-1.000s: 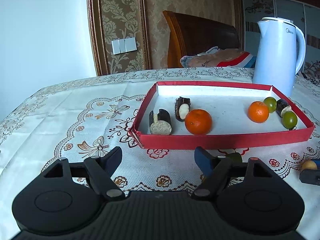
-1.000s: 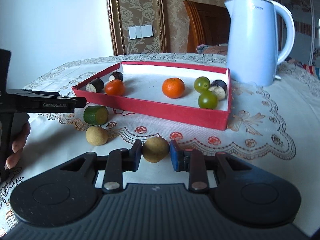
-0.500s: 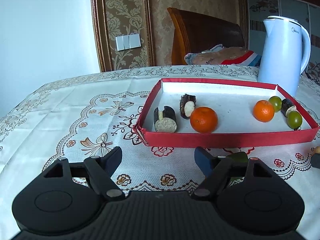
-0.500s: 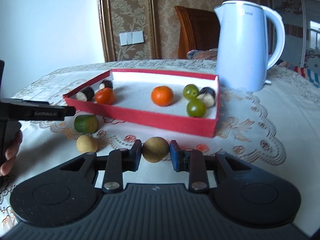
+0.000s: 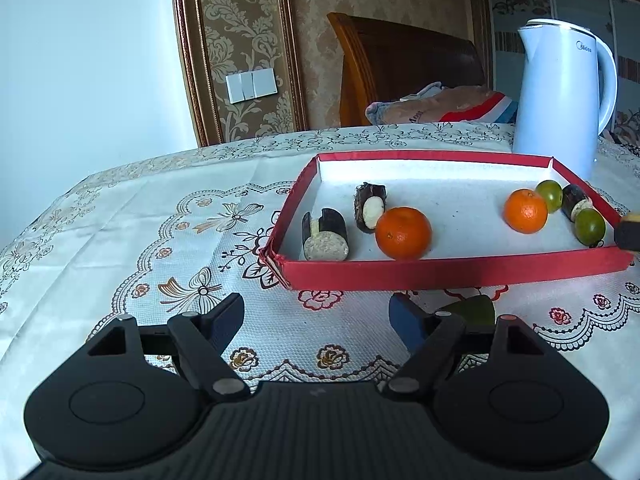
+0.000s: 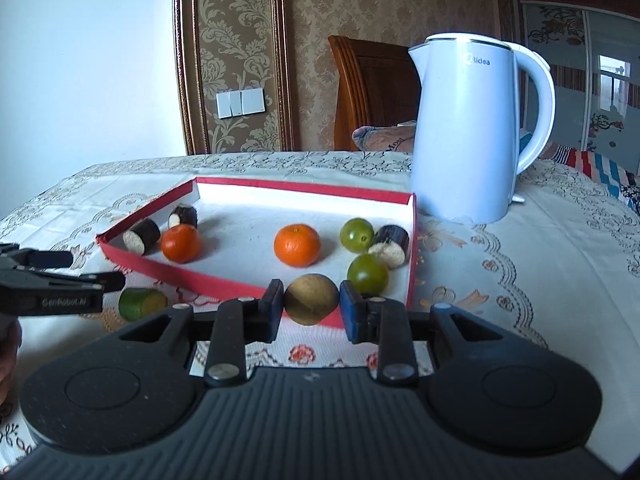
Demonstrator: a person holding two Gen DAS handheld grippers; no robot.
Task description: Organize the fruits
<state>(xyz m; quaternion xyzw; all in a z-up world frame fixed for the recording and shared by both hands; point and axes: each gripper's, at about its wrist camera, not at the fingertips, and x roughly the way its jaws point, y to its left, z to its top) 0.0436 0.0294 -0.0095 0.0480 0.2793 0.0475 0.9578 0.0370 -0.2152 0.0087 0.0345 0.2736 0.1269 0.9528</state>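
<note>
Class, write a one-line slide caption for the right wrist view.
Right gripper clamps a tan round fruit before the red tray.

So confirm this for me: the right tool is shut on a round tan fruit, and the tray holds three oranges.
Not quite. The right tool is indeed shut on the round tan fruit, but the red tray holds two oranges, one near its left end and one mid-tray. The right wrist view shows both.

Kettle (image 6: 464, 128) glossy plastic; tray (image 5: 440, 270) matt red card; cloth (image 5: 120, 240) embroidered lace; tongs (image 6: 311, 312) matt black plastic.
</note>
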